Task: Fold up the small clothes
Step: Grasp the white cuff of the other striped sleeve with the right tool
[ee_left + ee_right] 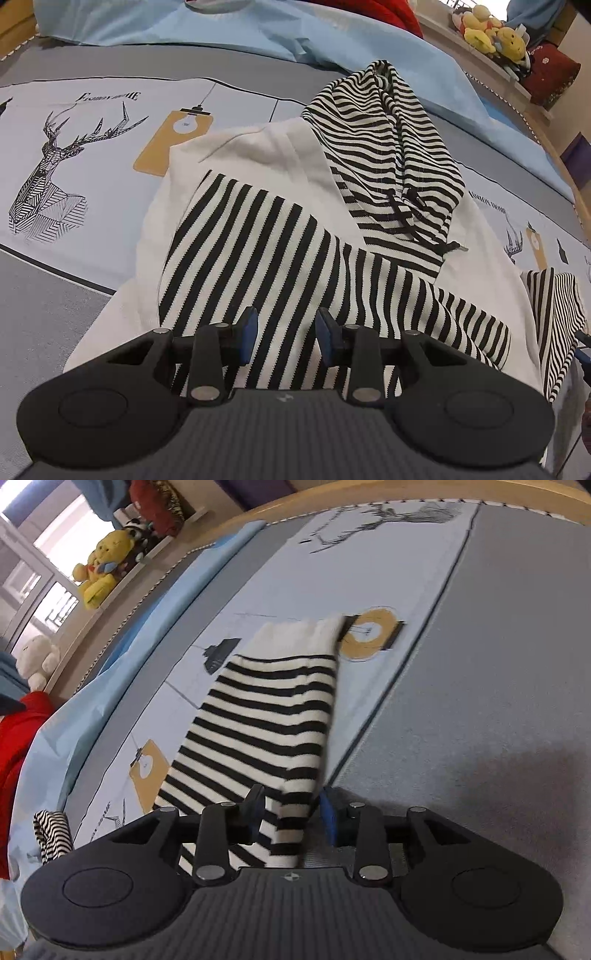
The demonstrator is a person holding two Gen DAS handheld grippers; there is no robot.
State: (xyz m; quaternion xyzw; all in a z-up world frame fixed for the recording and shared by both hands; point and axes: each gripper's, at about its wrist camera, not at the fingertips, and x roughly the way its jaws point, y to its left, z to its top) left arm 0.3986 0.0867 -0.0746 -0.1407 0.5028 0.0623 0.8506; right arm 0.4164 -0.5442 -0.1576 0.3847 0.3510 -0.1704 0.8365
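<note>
Left hand-held gripper (286, 334) first: its blue pads (249, 328) stand apart with nothing between them, hovering just above the striped sleeve (258, 258) that lies folded across the white body of the hooded top (258, 147). I see the top spread flat on the bed cover (92, 166), which is pale blue and grey with a printed deer (48, 166) and a yellow lamp tag (171, 142). Its striped hood (384, 155) lies crumpled at the far end, drawstrings trailing over the white cloth. At the right edge the other striped sleeve (554, 325) rises off the bed. Beyond the top lies a light blue sheet (221, 33), and yellow plush toys (491, 33) sit on a ledge in the far right corner.

From my right wrist camera, the right hand-held gripper (291, 812) is closed narrowly on the striped sleeve (266, 720); the cloth passes between the pads and its white cuff (299, 638) stretches away over the bed cover (480, 664), ending beside a yellow lamp print (369, 635). The sleeve looks slightly blurred. A bit of striped hood (51, 830) shows at the left edge, with a red cloth (18, 738) beyond it. A yellow plush toy (103, 565) and a white one (37, 661) sit on the ledge at upper left.
</note>
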